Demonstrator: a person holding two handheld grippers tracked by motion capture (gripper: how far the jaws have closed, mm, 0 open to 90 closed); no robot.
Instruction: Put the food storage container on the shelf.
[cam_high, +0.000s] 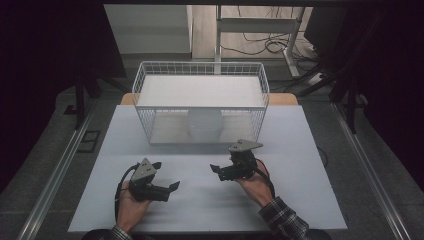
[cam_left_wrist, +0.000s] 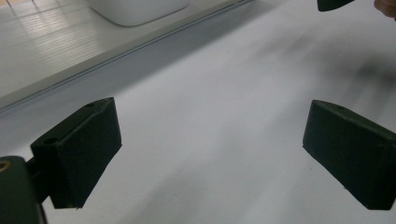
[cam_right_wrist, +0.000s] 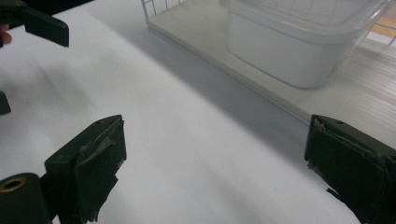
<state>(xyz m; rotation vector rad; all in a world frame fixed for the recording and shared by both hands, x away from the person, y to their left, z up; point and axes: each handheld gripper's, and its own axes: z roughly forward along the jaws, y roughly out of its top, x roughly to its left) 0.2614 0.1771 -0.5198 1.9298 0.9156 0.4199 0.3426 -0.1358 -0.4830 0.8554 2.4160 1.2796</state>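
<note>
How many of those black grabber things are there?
2. The left gripper is over the table's near left; the right gripper is near the middle, in front of the basket. Both are open.

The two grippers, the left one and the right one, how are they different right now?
The left gripper sits nearer the person, while the right gripper is farther forward, closer to the wire basket. The left points toward the right side of the table; the right points toward the left side. The left's fingers look smooth; the right's fingers look frayed. Both are black, open and hold nothing.
</note>
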